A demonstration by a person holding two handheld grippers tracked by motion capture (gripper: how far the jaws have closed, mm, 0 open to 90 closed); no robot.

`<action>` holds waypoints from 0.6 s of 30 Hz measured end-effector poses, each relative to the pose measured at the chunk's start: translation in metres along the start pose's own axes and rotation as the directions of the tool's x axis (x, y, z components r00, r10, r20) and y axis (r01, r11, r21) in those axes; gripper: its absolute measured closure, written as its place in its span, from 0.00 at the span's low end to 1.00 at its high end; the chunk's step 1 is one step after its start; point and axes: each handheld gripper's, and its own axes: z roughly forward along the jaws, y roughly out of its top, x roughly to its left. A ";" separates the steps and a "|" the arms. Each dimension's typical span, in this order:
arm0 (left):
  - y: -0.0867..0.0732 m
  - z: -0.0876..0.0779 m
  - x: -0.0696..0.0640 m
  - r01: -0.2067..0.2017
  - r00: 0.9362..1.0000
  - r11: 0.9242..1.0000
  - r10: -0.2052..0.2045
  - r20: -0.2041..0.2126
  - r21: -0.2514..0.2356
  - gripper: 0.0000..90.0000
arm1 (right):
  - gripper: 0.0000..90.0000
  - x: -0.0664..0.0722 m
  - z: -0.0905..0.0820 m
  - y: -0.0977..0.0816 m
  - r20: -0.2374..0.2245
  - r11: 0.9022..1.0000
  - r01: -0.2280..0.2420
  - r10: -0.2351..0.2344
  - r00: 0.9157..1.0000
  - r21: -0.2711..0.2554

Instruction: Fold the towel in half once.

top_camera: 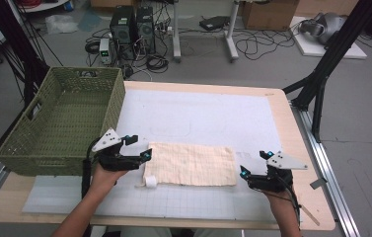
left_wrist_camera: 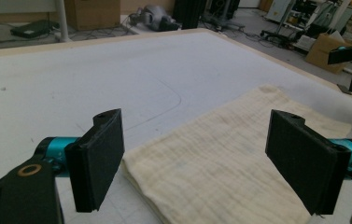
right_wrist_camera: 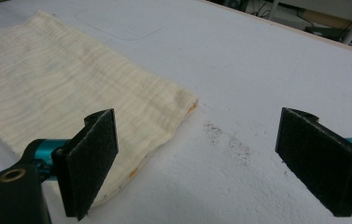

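Cloth (top_camera: 192, 164) folded, flat on mat (top_camera: 198, 118) between grippers. Left gripper (top_camera: 146, 154) and right gripper (top_camera: 243, 172) both wide, empty — fold step looks done. Next, likely: regrip edge, fold again or move to basket (top_camera: 65, 118).

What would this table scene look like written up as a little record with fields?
Surface: white mat on a wooden table
Cloth: cream folded cloth, lying flat near the front edge
Basket: green woven basket, far left, nothing visible inside
Left gripper: open, at the cloth's left end, holding nothing
Right gripper: open, just off the cloth's right end, holding nothing
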 end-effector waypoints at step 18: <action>-0.005 -0.004 0.006 0.010 0.999 1.000 -0.009 -0.045 0.024 0.24 | 0.14 -0.007 0.002 0.000 0.026 1.000 -0.012 0.012 1.000 0.005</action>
